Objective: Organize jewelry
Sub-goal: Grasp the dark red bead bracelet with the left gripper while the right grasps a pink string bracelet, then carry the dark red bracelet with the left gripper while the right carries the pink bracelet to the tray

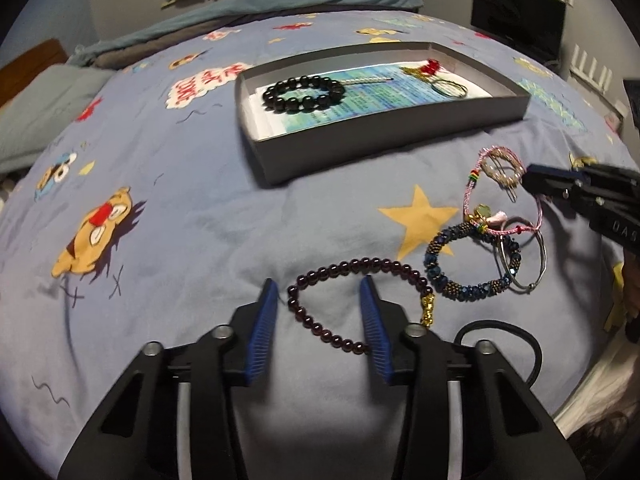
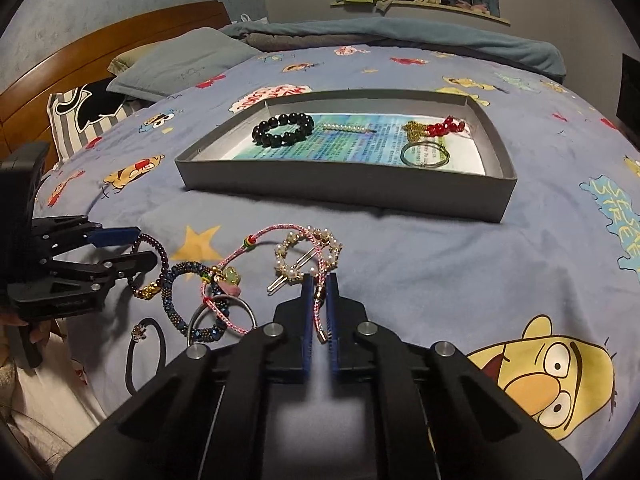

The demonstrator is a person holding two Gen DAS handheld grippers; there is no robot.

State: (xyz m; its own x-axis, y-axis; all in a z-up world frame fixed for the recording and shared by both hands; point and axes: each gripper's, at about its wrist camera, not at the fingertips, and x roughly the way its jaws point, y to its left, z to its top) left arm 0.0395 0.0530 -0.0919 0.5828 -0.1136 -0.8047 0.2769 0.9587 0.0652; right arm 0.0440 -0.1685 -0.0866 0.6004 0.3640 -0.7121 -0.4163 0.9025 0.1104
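Your right gripper (image 2: pixel 319 300) pinches the pink cord bracelet (image 2: pixel 256 240) for transfer to the far box (image 2: pixel 344 188), while your left gripper (image 1: pixel 318 312), spread wide, straddles the dark bead bracelet (image 1: pixel 360 264).

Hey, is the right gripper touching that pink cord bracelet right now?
Touching. The right wrist view shows the right gripper with its blue fingers nearly closed on the pink cord bracelet, which runs between them.
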